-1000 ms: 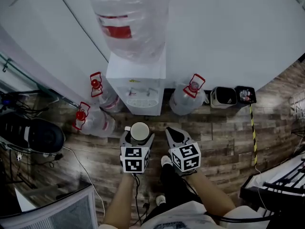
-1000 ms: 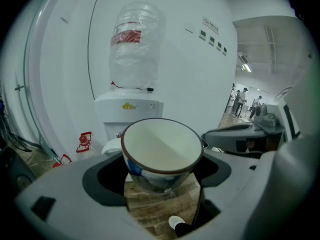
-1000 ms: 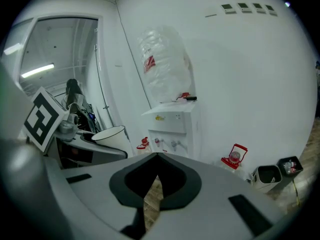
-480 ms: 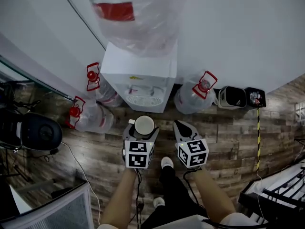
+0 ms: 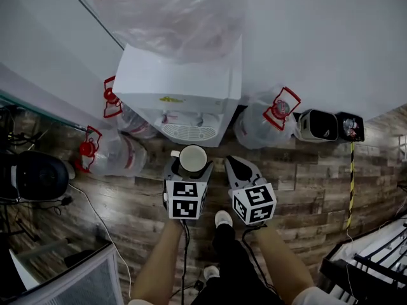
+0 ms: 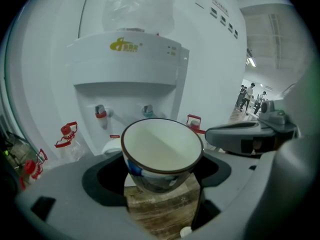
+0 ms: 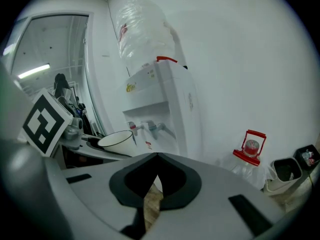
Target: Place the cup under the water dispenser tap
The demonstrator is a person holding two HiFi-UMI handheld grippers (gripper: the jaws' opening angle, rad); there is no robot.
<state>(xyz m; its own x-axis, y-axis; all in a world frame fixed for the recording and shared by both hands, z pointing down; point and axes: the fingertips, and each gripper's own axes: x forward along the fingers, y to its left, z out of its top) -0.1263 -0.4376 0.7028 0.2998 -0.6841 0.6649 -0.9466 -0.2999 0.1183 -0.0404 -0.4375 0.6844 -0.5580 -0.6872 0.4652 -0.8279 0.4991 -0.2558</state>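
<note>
Head view looks steeply down on a white water dispenser (image 5: 184, 84) standing against a white wall, with a large upturned water bottle (image 5: 172, 11) in clear plastic on top. The left gripper (image 5: 189, 170) is held out just in front of the dispenser's grilled drip tray (image 5: 189, 131). Its jaws are clamped on a cup (image 5: 192, 157) from either side. The cup is white inside with a dark rim and blue pattern on its outer wall, and its mouth faces up. A small handle sticks out to the left.

Seen from the left gripper view, the cup sits in front of the tap recess. The red tap (image 6: 101, 112) and the blue tap (image 6: 147, 111) show above and beyond its rim, so the cup is near the taps and not beneath either one.

The right gripper (image 5: 236, 168) hovers just beside the left one, on its right, also pointing toward the dispenser. Its jaws are pressed together at the tips with nothing between them; only a sliver of floor shows through the slot behind them.

On the wooden floor (image 5: 305, 183) along the wall, water jugs with red handles lie on both sides of the dispenser: one to its right (image 5: 270, 122) and two to its left (image 5: 105, 151). Two small bins (image 5: 316, 126) stand further right along the wall.
</note>
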